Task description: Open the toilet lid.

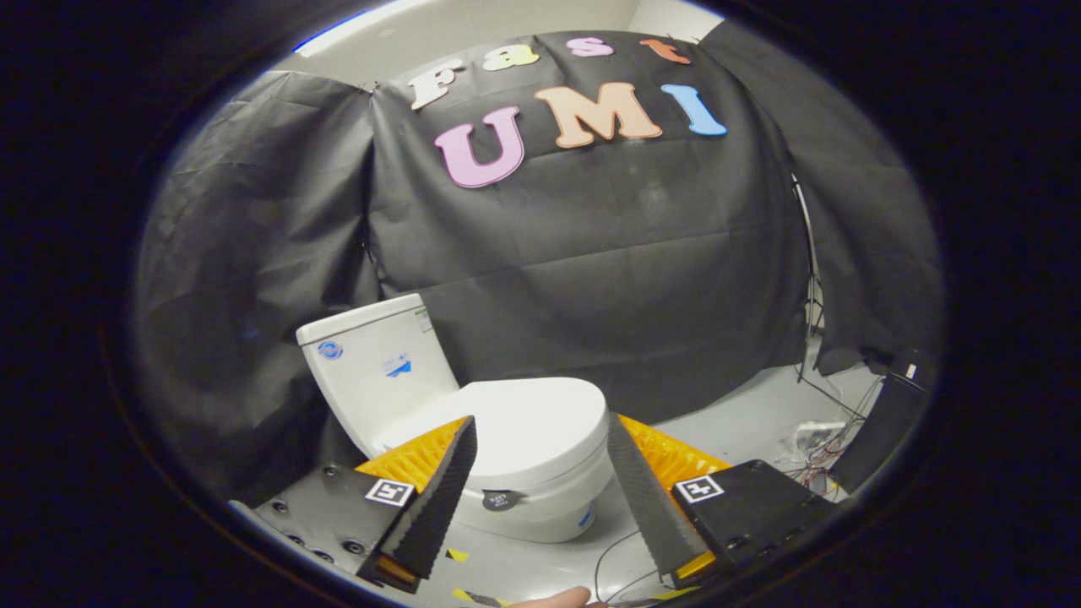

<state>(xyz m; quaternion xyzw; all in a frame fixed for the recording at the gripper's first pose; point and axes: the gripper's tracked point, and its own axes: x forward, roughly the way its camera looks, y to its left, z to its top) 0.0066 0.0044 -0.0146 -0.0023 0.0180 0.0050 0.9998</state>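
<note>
Toilet lid (pixel 528 422) is lying flat and closed on the bowl, sitting just beyond and between the fingertips, with the tank (pixel 376 363) rising behind it toward the black cloth wall (pixel 591 253). Gripper (pixel 540 435) is hovering above the lid with fingers spread wide, gripping nothing and touching nothing as far as I can tell. Task is looking not started: lid not yet lifted, front edge still to be reached and hooked, then swung up toward the tank. Loose cables (pixel 819 439) are lying on the pale floor (pixel 726 414) off to the side, well apart from the toilet.
</note>
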